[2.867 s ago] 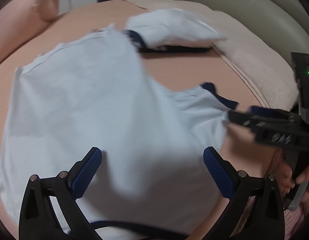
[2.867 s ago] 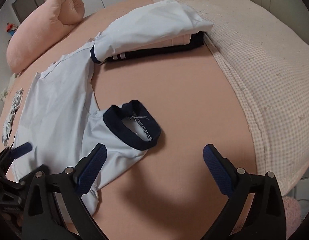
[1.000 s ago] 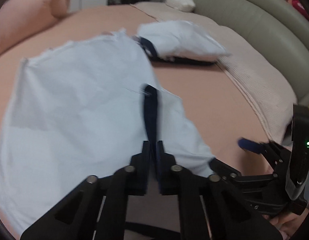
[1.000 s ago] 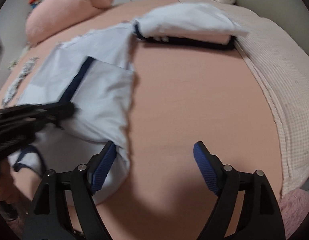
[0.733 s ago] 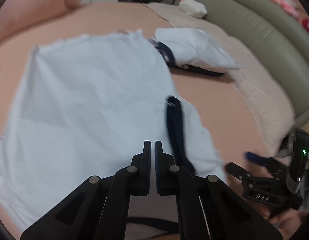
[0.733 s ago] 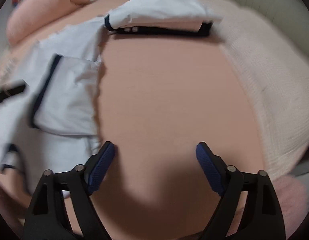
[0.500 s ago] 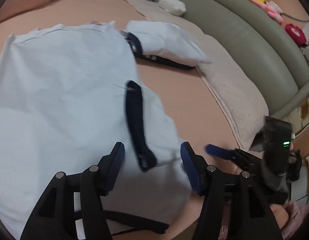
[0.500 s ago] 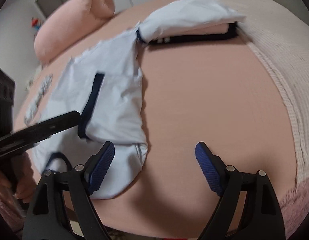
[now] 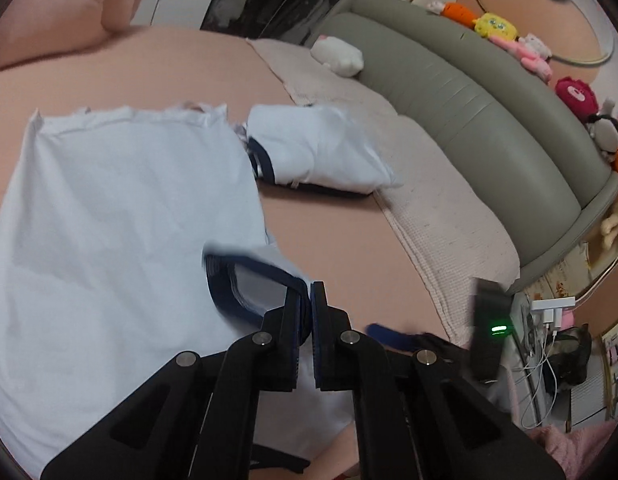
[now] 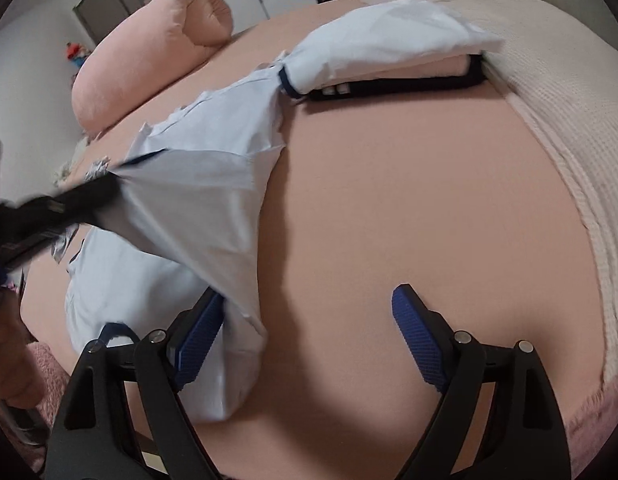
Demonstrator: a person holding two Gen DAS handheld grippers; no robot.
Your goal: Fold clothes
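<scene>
A pale blue T-shirt (image 9: 109, 216) with navy trim lies spread on the pink bed. My left gripper (image 9: 305, 300) is shut on its navy sleeve cuff (image 9: 245, 284) and lifts it; the right wrist view shows it (image 10: 109, 188) pulling the sleeve (image 10: 197, 208) up and taut. My right gripper (image 10: 309, 320) is open and empty, low over the bed beside the shirt's near edge, with its left finger against the cloth. It shows at the lower right of the left wrist view (image 9: 389, 332).
A folded stack of clothes (image 10: 389, 52) lies at the far side of the bed, also in the left wrist view (image 9: 317, 152). A cream blanket (image 10: 569, 128) covers the right side. A pink bolster (image 10: 149, 48) lies far left. A grey headboard (image 9: 469, 92) carries plush toys.
My left gripper opened half a second ago, then shut on the navy sleeve cuff and raised it. My right gripper stayed open beside the shirt's edge.
</scene>
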